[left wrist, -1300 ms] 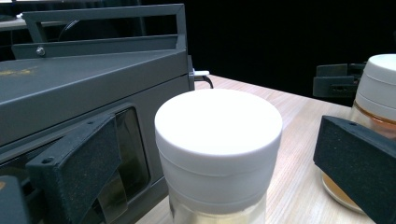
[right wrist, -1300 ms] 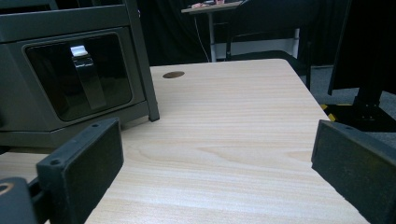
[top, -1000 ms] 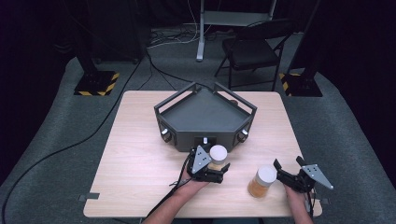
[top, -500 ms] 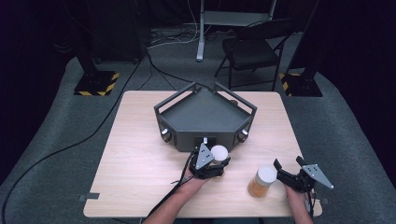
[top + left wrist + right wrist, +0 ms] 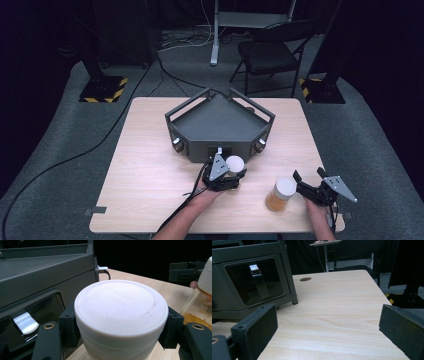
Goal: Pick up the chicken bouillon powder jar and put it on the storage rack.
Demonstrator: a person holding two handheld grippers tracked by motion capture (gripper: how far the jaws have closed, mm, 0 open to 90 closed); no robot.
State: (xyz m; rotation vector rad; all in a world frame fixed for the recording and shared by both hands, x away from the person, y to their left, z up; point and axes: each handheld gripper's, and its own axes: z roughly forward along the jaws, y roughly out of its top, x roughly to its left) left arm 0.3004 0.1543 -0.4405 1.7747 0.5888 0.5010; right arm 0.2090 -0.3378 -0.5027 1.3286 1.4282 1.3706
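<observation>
Since a second ago the left gripper (image 5: 231,176) has been clamped by both pads onto the white-lidded round plastic jar (image 5: 121,315), standing on the pale wooden table (image 5: 150,170) just before the dark grey angular tray (image 5: 215,122), so lifting looks possible next.

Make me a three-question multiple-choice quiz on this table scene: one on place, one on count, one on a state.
1. Where does the amber jar stand?
A. inside the grey tray
B. on the table, just left of the right tongs
C. on the chair

2. How many white-lidded jars are on the table?
A. one
B. two
C. four

3. The left tongs are:
A. wide open
B. shut on the white-lidded jar
C. lying on the floor

Answers: B, it stands beside the right tongs; B, two lids show; B, both pads press the white-lidded jar.
</observation>
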